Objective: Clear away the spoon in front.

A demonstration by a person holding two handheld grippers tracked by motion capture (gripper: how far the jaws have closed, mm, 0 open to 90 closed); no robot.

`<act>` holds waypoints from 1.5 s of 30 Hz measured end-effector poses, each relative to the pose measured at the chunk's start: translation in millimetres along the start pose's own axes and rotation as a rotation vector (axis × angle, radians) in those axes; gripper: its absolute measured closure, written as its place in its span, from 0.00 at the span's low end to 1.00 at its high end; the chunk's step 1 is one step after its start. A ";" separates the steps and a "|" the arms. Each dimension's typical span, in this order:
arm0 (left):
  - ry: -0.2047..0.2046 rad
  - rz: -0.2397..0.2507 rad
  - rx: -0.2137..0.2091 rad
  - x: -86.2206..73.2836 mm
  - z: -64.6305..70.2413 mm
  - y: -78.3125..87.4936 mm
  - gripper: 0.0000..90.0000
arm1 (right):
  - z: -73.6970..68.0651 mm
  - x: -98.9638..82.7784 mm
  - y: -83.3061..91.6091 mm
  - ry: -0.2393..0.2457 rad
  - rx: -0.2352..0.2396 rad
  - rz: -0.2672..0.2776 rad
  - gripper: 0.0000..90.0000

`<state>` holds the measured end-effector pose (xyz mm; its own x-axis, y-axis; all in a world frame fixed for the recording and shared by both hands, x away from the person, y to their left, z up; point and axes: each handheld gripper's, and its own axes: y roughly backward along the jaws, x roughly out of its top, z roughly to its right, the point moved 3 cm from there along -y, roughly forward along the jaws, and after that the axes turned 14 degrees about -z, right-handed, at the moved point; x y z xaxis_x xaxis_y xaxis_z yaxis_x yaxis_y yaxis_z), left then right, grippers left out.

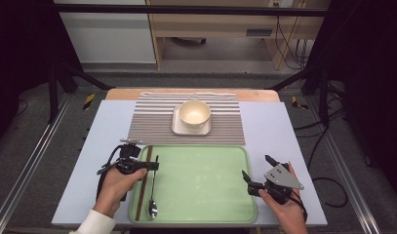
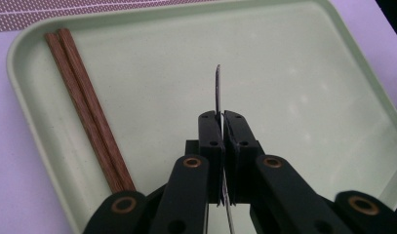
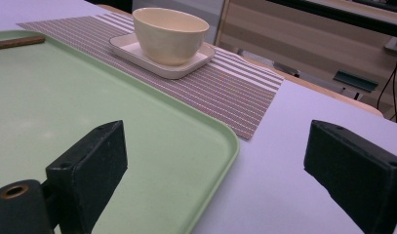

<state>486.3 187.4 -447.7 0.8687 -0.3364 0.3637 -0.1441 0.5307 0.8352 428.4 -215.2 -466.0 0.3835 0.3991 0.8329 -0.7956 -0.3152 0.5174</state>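
Observation:
A metal spoon [image 1: 152, 207] lies along the left side of the green tray [image 1: 206, 180], bowl end toward the person. My left gripper [image 1: 153, 166] is shut on its thin handle [image 2: 218, 90], which stands edge-on between the pressed jaws of my left gripper [image 2: 221, 118]. Two brown chopsticks [image 1: 144, 183] lie side by side just left of the spoon, and the chopsticks [image 2: 86, 109] run along the tray's rim. My right gripper [image 1: 256, 166] hovers open at the tray's right edge; nothing is between the jaws of my right gripper [image 3: 220, 165].
A cream bowl [image 1: 194, 113] stands on a square plate [image 1: 177, 127] on a striped placemat [image 1: 152, 122] behind the tray. From the right gripper view, the bowl [image 3: 169, 34] and plate [image 3: 137, 51] sit beyond the tray's corner [image 3: 220, 141].

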 end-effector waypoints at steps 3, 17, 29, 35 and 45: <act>0.002 -0.001 0.005 0.5 -0.5 -1.4 0.96 | -0.1 0.0 0.2 -0.001 0.000 0.000 0.10; 0.025 -0.010 0.024 -0.5 -6.2 -9.8 0.94 | -0.2 -0.2 0.1 0.001 0.003 -0.001 0.10; 0.034 -0.015 0.043 -2.6 -8.8 -13.6 0.93 | -0.4 0.0 0.1 0.002 0.004 -0.001 0.10; 0.040 -0.009 0.066 -3.4 -7.2 -14.1 0.85 | -0.6 -0.1 0.2 0.001 0.005 -0.001 0.10; 0.038 0.015 0.107 -3.2 -2.7 -11.5 0.73 | -1.1 0.0 0.0 0.002 0.007 -0.001 0.09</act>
<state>486.4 184.5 -459.5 0.8828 -0.2985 0.3628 -0.2055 0.4492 0.8695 427.9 -214.3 -466.1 0.3835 0.4009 0.8320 -0.7919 -0.3207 0.5196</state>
